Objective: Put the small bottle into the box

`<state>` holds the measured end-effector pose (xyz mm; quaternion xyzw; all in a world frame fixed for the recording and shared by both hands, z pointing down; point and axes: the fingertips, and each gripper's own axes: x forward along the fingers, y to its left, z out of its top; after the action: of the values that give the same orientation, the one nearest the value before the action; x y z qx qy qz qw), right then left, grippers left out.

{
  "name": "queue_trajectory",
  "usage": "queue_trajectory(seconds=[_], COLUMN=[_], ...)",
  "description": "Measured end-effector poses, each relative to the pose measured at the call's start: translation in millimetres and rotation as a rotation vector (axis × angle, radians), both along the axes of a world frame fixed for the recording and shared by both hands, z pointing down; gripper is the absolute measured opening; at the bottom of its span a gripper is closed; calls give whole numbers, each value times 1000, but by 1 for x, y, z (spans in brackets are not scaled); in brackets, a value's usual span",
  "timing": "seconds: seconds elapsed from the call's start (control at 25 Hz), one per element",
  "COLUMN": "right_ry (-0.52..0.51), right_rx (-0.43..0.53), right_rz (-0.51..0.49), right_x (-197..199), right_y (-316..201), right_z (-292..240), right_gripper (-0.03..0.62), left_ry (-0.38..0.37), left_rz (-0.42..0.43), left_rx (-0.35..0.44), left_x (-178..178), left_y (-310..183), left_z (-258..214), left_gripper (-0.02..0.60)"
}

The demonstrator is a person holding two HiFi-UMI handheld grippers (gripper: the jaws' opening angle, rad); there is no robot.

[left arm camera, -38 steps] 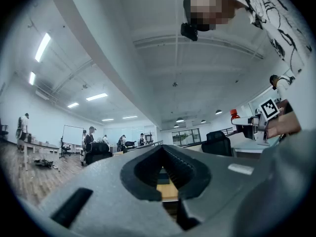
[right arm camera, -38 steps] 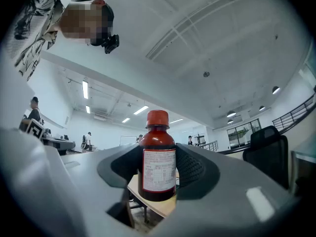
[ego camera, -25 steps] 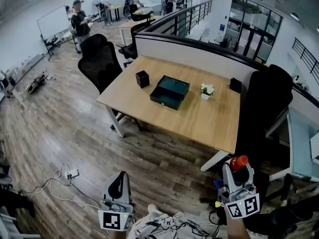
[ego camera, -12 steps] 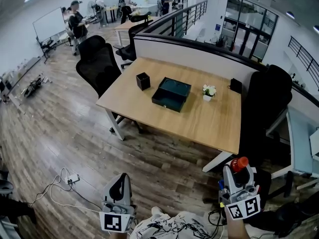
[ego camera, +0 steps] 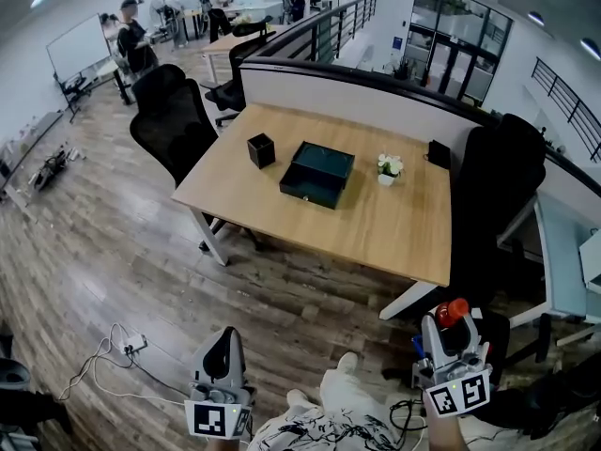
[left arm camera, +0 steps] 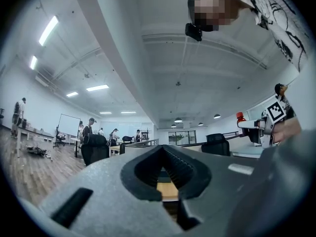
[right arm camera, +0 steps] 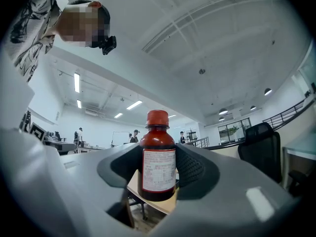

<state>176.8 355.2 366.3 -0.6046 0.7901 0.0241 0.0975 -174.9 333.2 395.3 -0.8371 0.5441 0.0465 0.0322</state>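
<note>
The small bottle (right arm camera: 158,167) is brown with a red cap and a white label, and it stands upright between the pads of my right gripper (right arm camera: 158,154), which is shut on it. In the head view the right gripper (ego camera: 451,332) hangs low at the right over the floor, with the bottle's red cap (ego camera: 453,309) at its tip. My left gripper (ego camera: 222,355) is low at the left, shut and holding nothing, its tips touching (left arm camera: 163,149). The dark green box (ego camera: 319,173) lies open on the wooden desk (ego camera: 376,228), well ahead of both grippers.
On the desk stand a black cube holder (ego camera: 260,149), a small potted plant (ego camera: 388,169) and a black object (ego camera: 438,153). Black office chairs (ego camera: 169,120) (ego camera: 498,186) flank the desk. Cables (ego camera: 122,350) lie on the wooden floor. People stand far back.
The head view has shifted a little and a shoe now shows at the bottom centre. Both grippers keep their places and the right one still holds the bottle.
</note>
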Motion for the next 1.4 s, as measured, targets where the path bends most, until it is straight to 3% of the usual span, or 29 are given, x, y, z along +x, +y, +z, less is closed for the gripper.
queue_trajectory(seconds=[0.36,0.72,1.4], right_ry=[-10,-12,-17], right_rx=[13,34,65], right_rz=[-2,-29,-136], right_x=[13,40,115], right_y=[-42,-95,-190], right_z=[-8,-13,-16], right_gripper=[229,229,229], left_ry=[-29,-22,-6], left_rz=[44,33,-86], left_rx=[24,34,29], left_x=[27,55,130], left_y=[-37,-82,-151], left_z=[-15,-21,-23], left_gripper=[0,2,2])
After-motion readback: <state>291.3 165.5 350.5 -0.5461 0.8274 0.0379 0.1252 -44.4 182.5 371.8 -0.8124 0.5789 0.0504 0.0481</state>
